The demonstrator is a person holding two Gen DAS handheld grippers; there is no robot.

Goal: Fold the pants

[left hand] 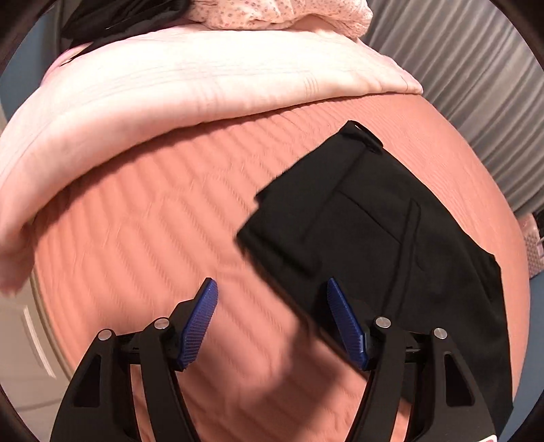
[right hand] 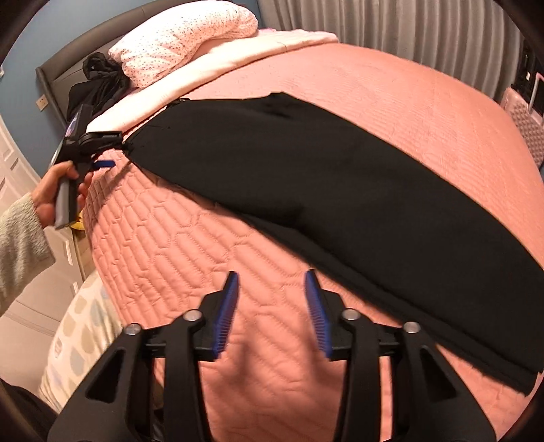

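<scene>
Pants (right hand: 340, 190) lie flat on the pink quilted bedspread (right hand: 190, 251), stretched in a long black band from near right to far left, already doubled leg over leg as far as I can judge. Nearest me, my right gripper (right hand: 272, 282) hovers over bare quilt just short of the lower edge of the cloth, its blue pads spread apart and holding nothing. In the left wrist view my left gripper (left hand: 272, 289) is likewise spread wide and empty, its right pad just over the edge of the waistband end (left hand: 367, 217), where a pocket seam and belt loop show. In the right view that gripper (right hand: 102, 149) sits at the far left end of the band, in the person's hand (right hand: 57, 190).

I judge the fabric to be light, soft and limp, so it will sag and slide on itself. I would pinch the waistband corner on the left and the hem end on the right, catching both layers.

Farther off lie a pale pink folded blanket (left hand: 190, 88), a dotted pillow (right hand: 183, 37), a dark garment heap (right hand: 98, 81) and grey curtains (right hand: 408, 30).
</scene>
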